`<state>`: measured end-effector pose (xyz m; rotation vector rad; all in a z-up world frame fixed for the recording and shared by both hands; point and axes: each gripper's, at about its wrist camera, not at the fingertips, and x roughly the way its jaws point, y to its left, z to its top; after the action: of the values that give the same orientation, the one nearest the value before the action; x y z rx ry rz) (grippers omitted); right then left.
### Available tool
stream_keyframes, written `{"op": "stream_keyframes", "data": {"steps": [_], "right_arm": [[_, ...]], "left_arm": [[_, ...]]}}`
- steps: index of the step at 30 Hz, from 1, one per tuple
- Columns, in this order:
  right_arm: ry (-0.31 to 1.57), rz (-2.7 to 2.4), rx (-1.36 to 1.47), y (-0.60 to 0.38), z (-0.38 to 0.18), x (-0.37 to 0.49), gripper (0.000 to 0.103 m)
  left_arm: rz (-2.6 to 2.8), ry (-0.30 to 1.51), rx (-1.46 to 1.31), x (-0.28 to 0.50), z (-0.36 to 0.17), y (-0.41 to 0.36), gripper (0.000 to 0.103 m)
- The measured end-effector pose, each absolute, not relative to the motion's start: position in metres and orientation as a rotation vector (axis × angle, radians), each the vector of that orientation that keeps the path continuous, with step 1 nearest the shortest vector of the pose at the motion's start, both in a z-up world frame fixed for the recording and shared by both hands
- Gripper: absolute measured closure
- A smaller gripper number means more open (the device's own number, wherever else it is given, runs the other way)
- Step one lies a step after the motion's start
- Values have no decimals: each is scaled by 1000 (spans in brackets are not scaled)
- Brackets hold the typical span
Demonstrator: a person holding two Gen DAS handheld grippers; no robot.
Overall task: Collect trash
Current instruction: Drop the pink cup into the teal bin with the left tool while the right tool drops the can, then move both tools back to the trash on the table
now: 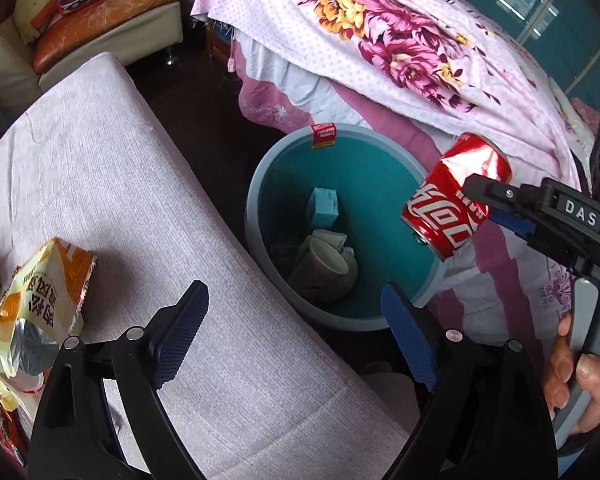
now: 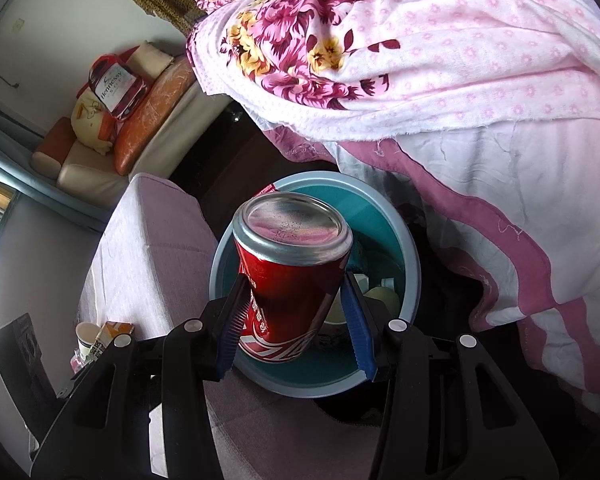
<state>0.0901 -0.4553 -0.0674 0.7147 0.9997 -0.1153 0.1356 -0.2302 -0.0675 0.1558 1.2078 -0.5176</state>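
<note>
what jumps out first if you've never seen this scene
The red cola can, dented and clamped in the right gripper, hangs over the teal bin on the floor, where cups and a small box already lie. Behind looms the pink floral bedspread, while the left gripper hovers open over the lilac-covered table.

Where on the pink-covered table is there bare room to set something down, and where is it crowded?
The table is bare from the snack bag across to its edge by the bin. The near-left corner is crowded with the bag, wrappers and a paper cup.
</note>
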Motion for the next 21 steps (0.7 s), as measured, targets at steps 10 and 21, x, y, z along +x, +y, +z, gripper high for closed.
{"op": "stream_keyframes", "data": {"steps": [10, 21], "right_arm": [[1025, -123, 690, -440, -61, 90, 33], [1048, -66, 648, -401, -47, 85, 27]], "left_arm": [[-521, 1199, 117, 122, -60, -212, 14], [-473, 1195, 45, 97, -55, -158, 14]]}}
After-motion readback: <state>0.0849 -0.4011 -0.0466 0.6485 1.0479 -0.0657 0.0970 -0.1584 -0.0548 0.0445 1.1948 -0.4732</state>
